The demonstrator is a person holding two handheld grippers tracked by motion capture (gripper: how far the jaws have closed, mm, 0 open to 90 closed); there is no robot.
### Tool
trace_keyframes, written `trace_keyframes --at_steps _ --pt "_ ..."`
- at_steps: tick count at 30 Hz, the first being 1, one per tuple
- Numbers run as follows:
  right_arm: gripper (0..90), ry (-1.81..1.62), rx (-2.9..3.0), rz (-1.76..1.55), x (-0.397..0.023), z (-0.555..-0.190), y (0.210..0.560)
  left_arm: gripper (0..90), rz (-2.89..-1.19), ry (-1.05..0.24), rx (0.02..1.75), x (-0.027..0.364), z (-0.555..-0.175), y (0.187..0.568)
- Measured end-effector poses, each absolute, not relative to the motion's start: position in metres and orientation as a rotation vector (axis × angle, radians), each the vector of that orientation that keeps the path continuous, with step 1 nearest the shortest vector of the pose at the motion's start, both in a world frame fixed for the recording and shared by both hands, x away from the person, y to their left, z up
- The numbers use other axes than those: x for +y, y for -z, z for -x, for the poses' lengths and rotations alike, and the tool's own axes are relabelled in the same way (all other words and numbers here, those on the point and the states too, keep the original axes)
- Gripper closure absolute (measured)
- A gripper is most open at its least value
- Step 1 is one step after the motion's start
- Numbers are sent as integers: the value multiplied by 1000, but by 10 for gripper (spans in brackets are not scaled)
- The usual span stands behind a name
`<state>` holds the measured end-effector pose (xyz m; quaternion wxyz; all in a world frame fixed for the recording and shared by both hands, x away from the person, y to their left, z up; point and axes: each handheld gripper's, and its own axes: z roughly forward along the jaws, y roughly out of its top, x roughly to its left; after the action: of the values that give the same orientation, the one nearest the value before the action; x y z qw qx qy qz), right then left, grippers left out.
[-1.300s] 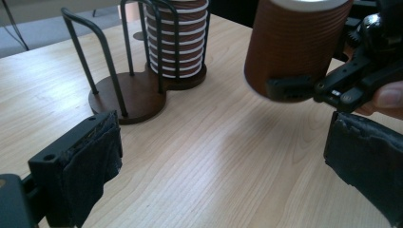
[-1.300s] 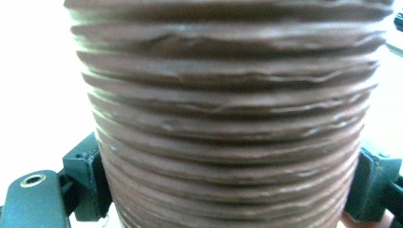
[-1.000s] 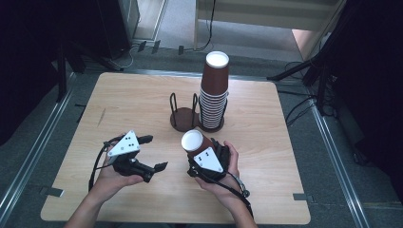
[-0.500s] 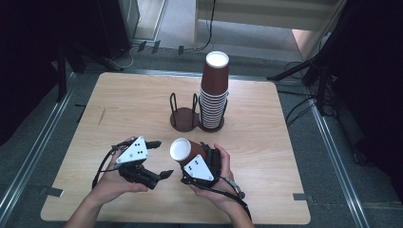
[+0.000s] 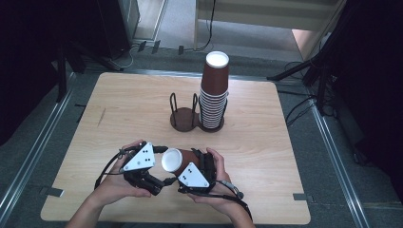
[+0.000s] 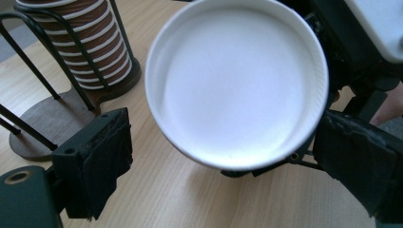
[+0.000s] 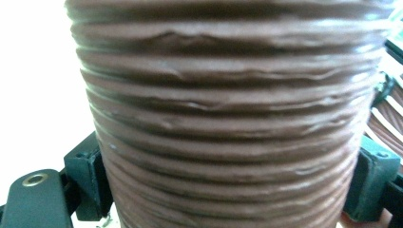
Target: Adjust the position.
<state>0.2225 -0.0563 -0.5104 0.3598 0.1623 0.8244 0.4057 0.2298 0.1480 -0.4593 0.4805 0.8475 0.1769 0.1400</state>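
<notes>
- High view: a brown ribbed paper cup (image 5: 178, 160) with a white inside lies tilted on its side in the right gripper (image 5: 186, 175), its mouth turned toward the left gripper (image 5: 161, 183). It is held above the wooden table (image 5: 119, 109), well in front of the tall stack of cups (image 5: 214, 92), which stands touching the dark wire cup holder (image 5: 184, 114).
- Left gripper view: the cup's round white mouth (image 6: 236, 83) faces the camera, its rolled rim between the two black pads (image 6: 107, 156). The jaws have just been closing, yet a gap remains on both sides, so the pads are not gripping. The stack (image 6: 83, 40) sits behind, inside the holder's wire loops (image 6: 43, 118).
- Right gripper view: the cup's wall (image 7: 228, 118) shows close up, with horizontal brown ridges, slightly dented. Both pads (image 7: 88, 175) press its sides, clamped on it.
</notes>
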Motion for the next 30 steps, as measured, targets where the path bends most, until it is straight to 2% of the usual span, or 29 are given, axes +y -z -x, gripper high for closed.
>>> trace_keyframes --at_steps 8,12,15,23,28,30 --pt "122 -1074 2189 -320 -54 -218 513 140 -2106 -342 361 143 -226 462" --pt "119 -1071 2204 -296 -51 -216 515 145 -2105 -309 369 145 -227 462" --pt "114 -1089 2221 -292 -51 -216 516 202 -2098 -299 361 146 -227 462" --pt "90 -1116 2230 -311 -56 -217 514 218 -2054 -192 412 151 -236 464" --pt "21 -1140 2207 -337 -59 -218 509 222 -2032 -232 436 156 -239 465" --pt "21 -1155 2200 -337 -61 -218 506 222 -1998 -254 455 158 -240 466"
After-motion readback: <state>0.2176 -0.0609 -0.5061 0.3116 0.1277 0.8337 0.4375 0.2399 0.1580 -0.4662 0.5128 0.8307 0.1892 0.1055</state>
